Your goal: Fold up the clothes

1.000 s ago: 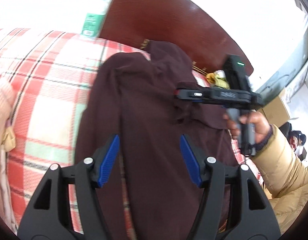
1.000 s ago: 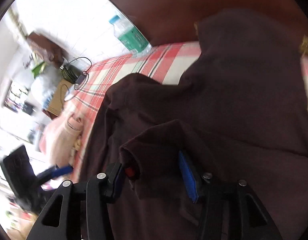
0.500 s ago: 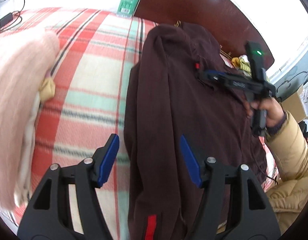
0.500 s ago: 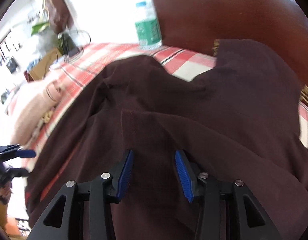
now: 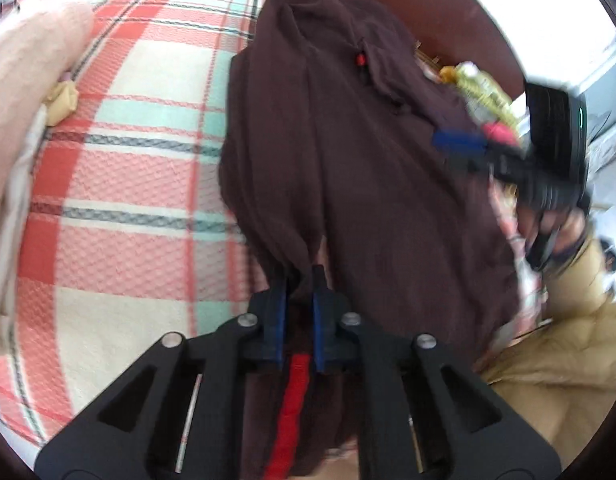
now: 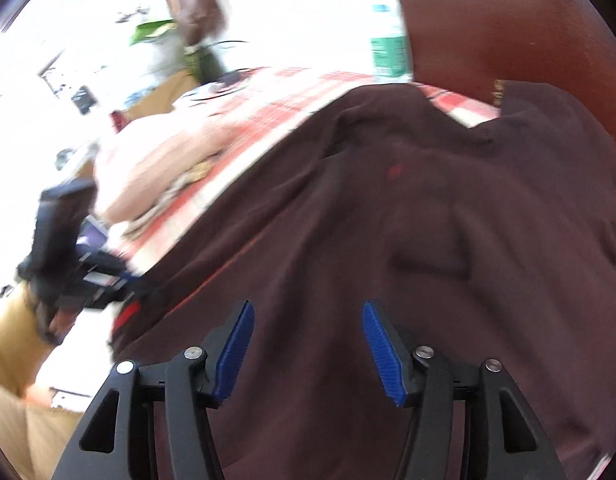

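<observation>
A dark maroon garment (image 5: 367,152) lies lengthwise on a red, cream and mint plaid blanket (image 5: 128,168); it has a red stripe (image 5: 288,412) near its lower edge. My left gripper (image 5: 299,280) is shut on a bunched fold of that lower edge. In the right wrist view the same garment (image 6: 427,220) fills the frame, and my right gripper (image 6: 308,320) hovers open above it with nothing between its blue pads. The right gripper (image 5: 459,142) also shows blurred at the garment's right side in the left wrist view.
A pink knitted garment (image 5: 24,80) lies on the blanket at the left. A dark wooden headboard (image 5: 447,12) stands behind, with a green-labelled water bottle (image 6: 387,48) beside it. A yellow item (image 5: 479,92) sits by the headboard. A person's tan padded sleeve (image 5: 547,364) is at the right.
My left gripper dropped to the garment's lower edge and shut on it. My right gripper let go of the fold it held, opened wide and drew back to the right.
</observation>
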`<state>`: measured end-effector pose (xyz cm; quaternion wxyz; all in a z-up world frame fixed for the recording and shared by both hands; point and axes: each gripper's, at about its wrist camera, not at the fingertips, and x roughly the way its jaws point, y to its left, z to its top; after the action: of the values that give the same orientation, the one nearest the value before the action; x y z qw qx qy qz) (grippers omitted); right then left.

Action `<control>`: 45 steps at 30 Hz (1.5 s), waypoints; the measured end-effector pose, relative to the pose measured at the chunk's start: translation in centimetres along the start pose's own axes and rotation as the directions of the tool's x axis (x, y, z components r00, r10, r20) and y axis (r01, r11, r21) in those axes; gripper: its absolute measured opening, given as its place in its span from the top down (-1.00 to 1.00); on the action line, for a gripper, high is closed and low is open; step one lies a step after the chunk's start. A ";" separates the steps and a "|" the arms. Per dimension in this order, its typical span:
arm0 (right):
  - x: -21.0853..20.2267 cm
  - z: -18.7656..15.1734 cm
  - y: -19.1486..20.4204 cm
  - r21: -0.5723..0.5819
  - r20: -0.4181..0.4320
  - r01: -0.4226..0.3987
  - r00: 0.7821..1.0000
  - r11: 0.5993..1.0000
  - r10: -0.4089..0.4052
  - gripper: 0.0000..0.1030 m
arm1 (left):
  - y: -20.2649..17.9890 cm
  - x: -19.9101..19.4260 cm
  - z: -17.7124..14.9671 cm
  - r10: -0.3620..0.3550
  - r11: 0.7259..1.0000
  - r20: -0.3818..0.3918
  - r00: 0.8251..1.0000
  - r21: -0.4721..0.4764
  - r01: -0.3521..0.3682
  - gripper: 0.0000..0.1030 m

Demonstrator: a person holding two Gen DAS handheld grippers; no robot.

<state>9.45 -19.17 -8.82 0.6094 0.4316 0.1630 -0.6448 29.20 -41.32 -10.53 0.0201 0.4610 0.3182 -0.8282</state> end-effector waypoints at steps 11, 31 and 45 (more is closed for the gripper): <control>-0.4 -1.6 8.2 -0.134 0.118 -0.090 0.987 0.987 0.106 -0.58 | -4.6 -3.2 7.4 -0.336 0.925 0.129 0.933 -0.143 0.353 0.83; -12.7 -1.2 -12.9 0.446 0.393 -0.223 0.919 0.867 0.033 0.78 | -9.0 3.9 11.9 -0.095 0.992 0.114 0.989 0.089 0.085 -0.56; -10.3 -3.9 -19.5 0.493 0.042 0.155 0.979 0.856 -0.201 -0.04 | -4.5 8.9 16.6 0.217 0.976 0.177 0.960 -0.058 -0.210 -0.20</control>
<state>-8.41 -5.69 -9.47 0.4258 0.5241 0.0066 -0.7376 10.16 -44.42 -8.99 0.1473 0.4146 0.2793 -0.8535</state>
